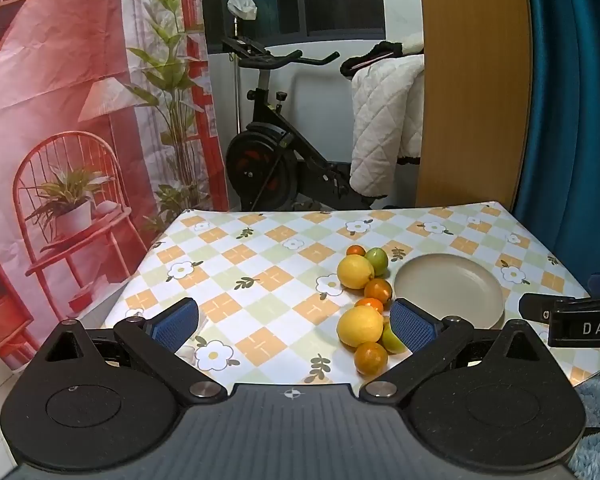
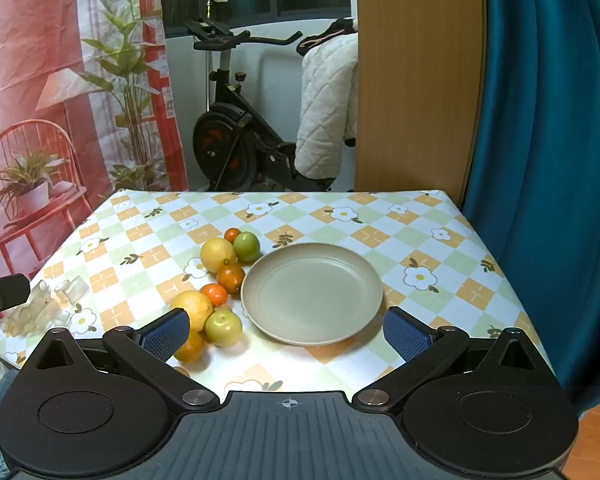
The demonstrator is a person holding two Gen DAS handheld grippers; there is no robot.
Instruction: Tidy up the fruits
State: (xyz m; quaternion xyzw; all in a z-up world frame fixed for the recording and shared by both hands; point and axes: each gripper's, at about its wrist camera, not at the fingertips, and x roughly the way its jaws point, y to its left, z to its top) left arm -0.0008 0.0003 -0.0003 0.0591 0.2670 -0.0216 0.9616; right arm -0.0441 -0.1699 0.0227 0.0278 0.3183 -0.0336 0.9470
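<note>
A beige plate (image 2: 312, 292) lies empty on the checked tablecloth; it also shows in the left wrist view (image 1: 448, 288). To its left, in a row, lie several fruits: two lemons (image 2: 217, 255) (image 2: 192, 310), two green fruits (image 2: 246, 246) (image 2: 223, 328) and several small oranges (image 2: 230, 277). In the left wrist view the lemons (image 1: 355, 271) (image 1: 360, 326) lie left of the plate. My left gripper (image 1: 294, 324) is open and empty, with the near fruits just inside its right finger. My right gripper (image 2: 286, 334) is open and empty in front of the plate.
Clear plastic pieces (image 2: 40, 312) lie at the table's left edge. The table (image 2: 440, 216) ends at a wooden panel (image 2: 416, 80) and a blue curtain (image 2: 548, 120) on the right. An exercise bike (image 2: 236, 128) stands behind. The right gripper's side shows in the left wrist view (image 1: 572, 320).
</note>
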